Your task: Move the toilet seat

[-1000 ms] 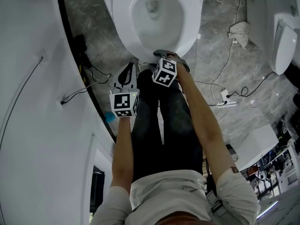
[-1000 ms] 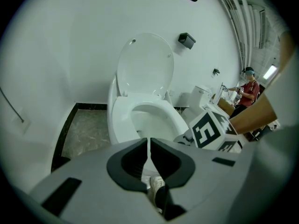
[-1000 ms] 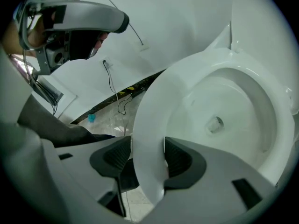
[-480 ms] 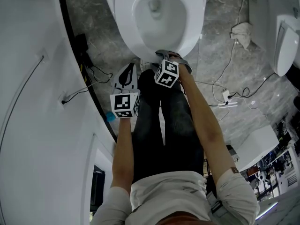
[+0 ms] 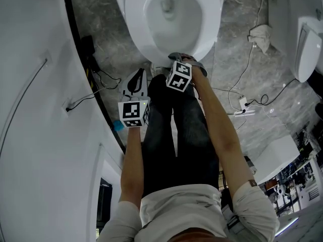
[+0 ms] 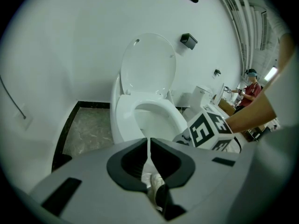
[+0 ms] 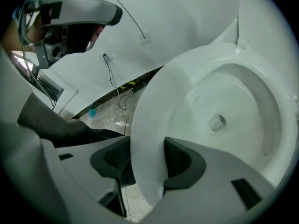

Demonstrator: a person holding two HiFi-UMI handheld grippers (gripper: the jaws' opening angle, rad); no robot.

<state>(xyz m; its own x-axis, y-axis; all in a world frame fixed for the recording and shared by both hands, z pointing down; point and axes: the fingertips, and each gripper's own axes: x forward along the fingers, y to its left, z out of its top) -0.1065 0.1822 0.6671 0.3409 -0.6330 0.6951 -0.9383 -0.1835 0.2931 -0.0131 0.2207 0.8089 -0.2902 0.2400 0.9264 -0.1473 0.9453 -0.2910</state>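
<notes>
The white toilet seat [image 5: 132, 19] lies down on the bowl, and its lid [image 6: 148, 62] stands raised against the wall. My right gripper [image 5: 176, 59] points steeply down at the seat's front edge. In the right gripper view the seat rim [image 7: 154, 106] fills the gap of my right gripper [image 7: 148, 160], with a dark pad against each face. Its jaws have just been closing on that rim. My left gripper [image 5: 135, 83] hangs shut and empty over the floor, left of the bowl's front. In the left gripper view the left gripper [image 6: 149, 160] shows its pads together.
The person's dark-trousered legs [image 5: 171, 130] stand right in front of the bowl. A white curved wall [image 5: 40, 110] runs along the left. Cables [image 5: 242, 102] and a white cloth [image 5: 258, 34] lie on the grey floor at right, beside another white fixture [image 5: 305, 39].
</notes>
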